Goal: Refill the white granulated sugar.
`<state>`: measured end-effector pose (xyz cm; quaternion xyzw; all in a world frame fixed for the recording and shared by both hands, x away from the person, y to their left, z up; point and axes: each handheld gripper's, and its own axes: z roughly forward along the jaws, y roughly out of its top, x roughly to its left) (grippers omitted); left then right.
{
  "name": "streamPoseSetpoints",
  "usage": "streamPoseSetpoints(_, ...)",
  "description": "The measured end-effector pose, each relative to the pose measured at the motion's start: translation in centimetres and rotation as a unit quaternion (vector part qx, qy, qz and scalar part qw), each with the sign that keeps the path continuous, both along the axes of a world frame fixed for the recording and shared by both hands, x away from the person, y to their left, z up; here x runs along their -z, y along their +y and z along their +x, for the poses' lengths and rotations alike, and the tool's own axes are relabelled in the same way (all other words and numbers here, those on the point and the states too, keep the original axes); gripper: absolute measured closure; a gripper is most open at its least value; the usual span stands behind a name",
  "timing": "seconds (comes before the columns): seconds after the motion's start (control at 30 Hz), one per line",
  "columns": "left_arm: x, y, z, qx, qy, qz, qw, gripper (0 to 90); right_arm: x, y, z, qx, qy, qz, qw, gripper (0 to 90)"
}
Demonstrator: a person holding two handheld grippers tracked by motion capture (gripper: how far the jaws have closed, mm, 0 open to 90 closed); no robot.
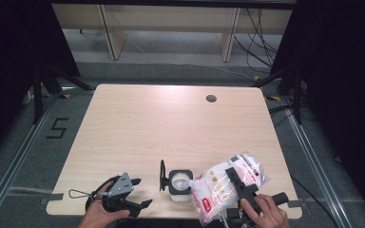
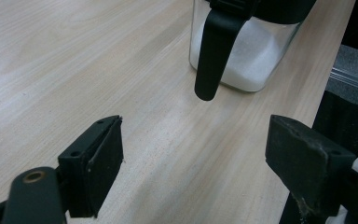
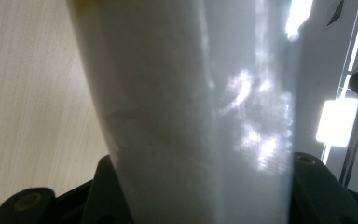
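Near the table's (image 1: 138, 123) front edge, the right gripper (image 1: 241, 184) clamps a tilted bag (image 1: 223, 186) beside the open jar (image 1: 180, 183) (left gripper (image 1: 138, 205) gapes empty), far tabletop bare.

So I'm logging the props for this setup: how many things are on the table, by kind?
Clear jar with white powder and open black lid: 1
Plastic bag of white powder, red-printed: 1
Hand-held grippers: 2, left and right
Total: 4

A lab recording bay

A bare wooden worktop (image 1: 171, 123) stands between black curtains (image 1: 9, 57), with tripod legs (image 1: 45, 83), loose cables (image 1: 259, 40) and a floor marking "5" (image 1: 57, 128).
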<state>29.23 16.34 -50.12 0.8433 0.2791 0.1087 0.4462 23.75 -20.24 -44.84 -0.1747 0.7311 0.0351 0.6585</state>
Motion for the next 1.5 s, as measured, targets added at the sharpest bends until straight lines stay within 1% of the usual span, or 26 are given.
streamPoseSetpoints(0.03,0.0,0.01,0.0,0.001,0.0,0.001,1.0,18.6,-0.09,-0.02,0.08,-0.005,-0.005,-0.009,0.9999,55.3)
streamPoseSetpoints(0.1,-0.03,0.02,0.01,0.003,0.0,0.002,1.0,18.6,-0.01,0.01,-0.04,0.002,-0.001,0.0,1.0,55.3)
streamPoseSetpoints(0.17,-0.03,0.02,0.02,0.001,0.001,0.002,1.0,18.6,-0.12,-0.01,0.02,-0.004,-0.003,-0.008,1.0,55.3)
streamPoseSetpoints(0.3,-0.03,0.03,0.01,0.002,0.001,0.002,1.0,18.6,-0.15,0.07,-0.02,-0.011,-0.013,-0.008,0.9998,55.3)
streamPoseSetpoints(0.37,-0.02,0.0,-0.01,0.001,0.002,-0.001,1.0,18.6,-0.25,0.1,-0.05,-0.001,-0.004,-0.01,0.9999,55.3)
streamPoseSetpoints(0.4,-0.03,0.0,-0.02,0.001,0.002,-0.001,1.0,18.6,-0.13,0.09,-0.13,0.004,-0.001,-0.001,1.0,55.4)
streamPoseSetpoints(0.43,-0.06,0.03,0.0,0.004,0.004,0.0,1.0,18.6,-0.21,0.02,-0.25,0.01,0.0,-0.007,0.9999,55.3)
streamPoseSetpoints(0.5,-0.07,0.01,-0.01,0.002,0.005,-0.001,1.0,18.6,-0.51,0.07,-0.1,-0.002,-0.008,-0.025,0.9996,55.4)
streamPoseSetpoints(0.57,-0.01,-0.03,-0.04,0.001,0.003,-0.005,1.0,18.6,-0.45,0.06,-0.05,-0.006,-0.012,-0.022,0.9997,55.4)
streamPoseSetpoints(0.6,-0.08,0.13,0.07,0.003,-0.001,0.008,1.0,18.6,-0.49,0.06,-0.13,-0.002,-0.008,-0.023,0.9997,55.4)
streamPoseSetpoints(0.67,-0.13,0.16,0.09,0.003,-0.001,0.013,0.9999,18.6,-0.48,0.06,-0.14,-0.001,-0.007,-0.022,0.9997,55.4)
streamPoseSetpoints(0.73,-0.08,0.13,0.08,0.003,-0.003,0.011,0.9999,18.6,-0.29,0.08,-0.15,0.0,-0.005,-0.014,0.9999,55.4)
streamPoseSetpoints(0.77,-0.06,0.06,0.0,0.002,0.0,0.002,1.0,18.6,-0.18,0.07,-0.22,0.003,-0.003,-0.007,1.0,55.4)
streamPoseSetpoints(0.83,-0.11,0.15,0.08,0.003,-0.002,0.013,0.9999,18.6,-0.26,0.11,-0.16,-0.001,-0.005,-0.011,0.9999,55.4)
streamPoseSetpoints(0.93,-0.13,0.17,0.07,0.003,-0.001,0.013,0.9999,18.6,-0.4,0.2,-0.08,-0.014,-0.015,-0.02,0.9996,55.4)
streamPoseSetpoints(0.97,-0.12,0.16,0.08,0.003,-0.002,0.013,0.9999,18.6,-0.19,0.09,-0.2,-0.005,-0.01,-0.01,0.9999,55.4)
streamPoseSetpoints(1.0,-0.12,0.16,0.09,0.003,-0.001,0.014,0.9999,18.6,-0.21,0.13,-0.19,-0.004,-0.01,-0.01,0.9999,55.4)
streamPoseSetpoints(1.03,-0.03,-0.01,-0.02,0.001,0.004,-0.004,1.0,18.6,-0.25,0.16,-0.19,-0.006,-0.013,-0.012,0.9998,55.4)
streamPoseSetpoints(1.07,-0.06,0.07,0.02,0.004,0.001,0.003,1.0,18.6,-0.26,0.17,-0.2,-0.007,-0.012,-0.014,0.9998,55.4)
streamPoseSetpoints(1.13,-0.06,0.06,0.02,0.001,-0.001,0.003,1.0,18.6,-0.36,0.2,-0.26,-0.006,-0.011,-0.015,0.9998,55.4)
streamPoseSetpoints(1.17,-0.13,0.17,0.09,0.003,-0.001,0.014,0.9999,18.6,-0.37,0.2,-0.26,-0.005,-0.012,-0.016,0.9998,55.4)
streamPoseSetpoints(1.3,-0.08,0.13,0.08,0.003,-0.003,0.011,0.9999,18.6,-0.43,0.19,-0.31,-0.004,-0.011,-0.015,0.9998,55.4)
streamPoseSetpoints(1.37,-0.04,0.0,-0.02,0.002,0.005,-0.003,1.0,18.6,-0.34,0.19,-0.3,-0.002,-0.014,-0.005,0.9999,55.4)
streamPoseSetpoints(1.4,-0.08,0.12,0.06,0.004,-0.001,0.008,1.0,18.6,-0.42,0.18,-0.25,-0.007,-0.017,-0.015,0.9997,55.4)
streamPoseSetpoints(1.43,-0.08,0.07,0.01,0.003,0.002,0.002,1.0,18.6,-0.44,0.19,-0.33,-0.002,-0.013,-0.017,0.9998,55.4)
streamPoseSetpoints(1.5,-0.12,0.15,0.08,0.002,-0.001,0.013,0.9999,18.6,-0.4,0.19,-0.27,-0.007,-0.017,-0.018,0.9997,55.4)
